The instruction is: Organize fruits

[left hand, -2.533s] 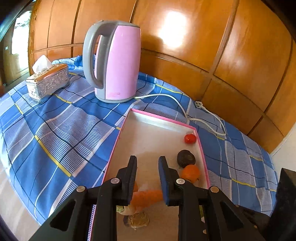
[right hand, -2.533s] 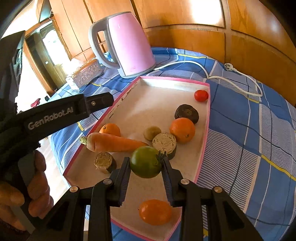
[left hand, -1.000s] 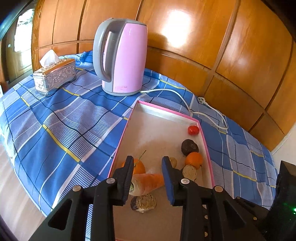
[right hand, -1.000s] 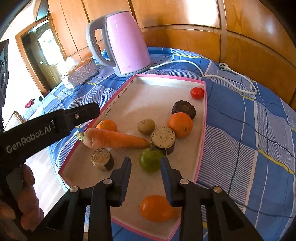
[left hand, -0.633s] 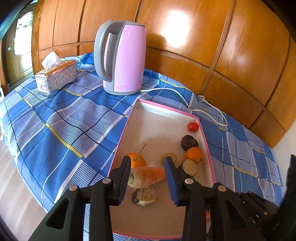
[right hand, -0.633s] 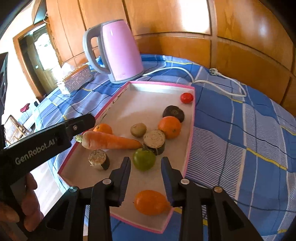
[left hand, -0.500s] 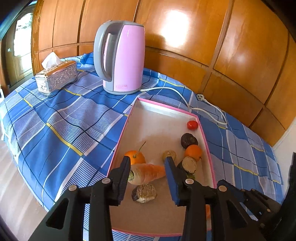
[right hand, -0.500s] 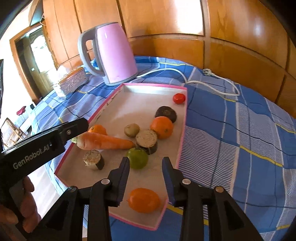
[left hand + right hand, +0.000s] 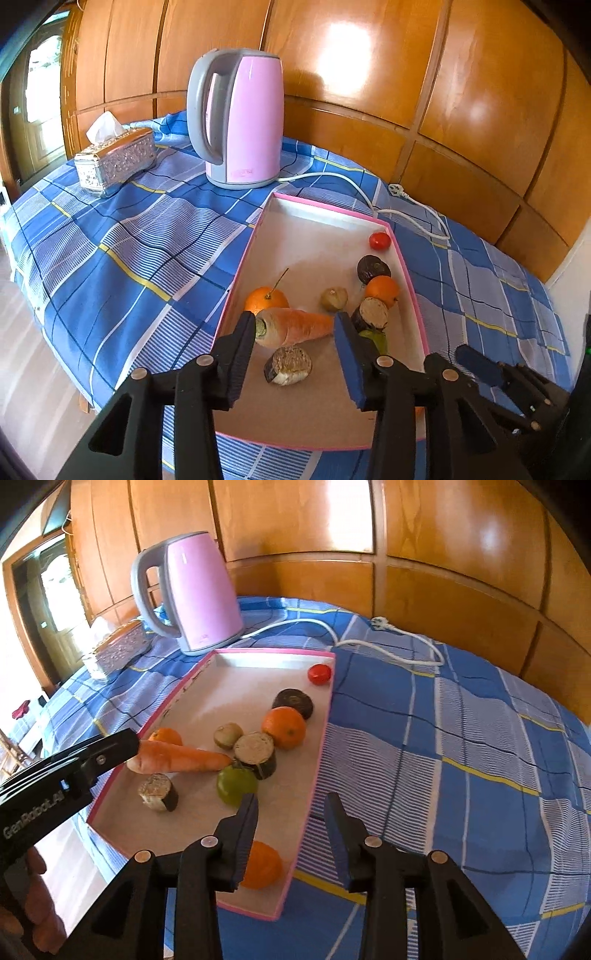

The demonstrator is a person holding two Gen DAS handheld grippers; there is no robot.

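Inside the shallow pink-rimmed cardboard tray, the long orange carrot lies crosswise just ahead of the left gripper; its jaws are opening, empty. Right gripper, also opening, holds nothing: the round green fruit it clamped earlier now rests beside the carrot tip.

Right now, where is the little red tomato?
The little red tomato sits in the far right corner of the pink tray in the right wrist view, just beyond the dark round fruit and near the white cord.
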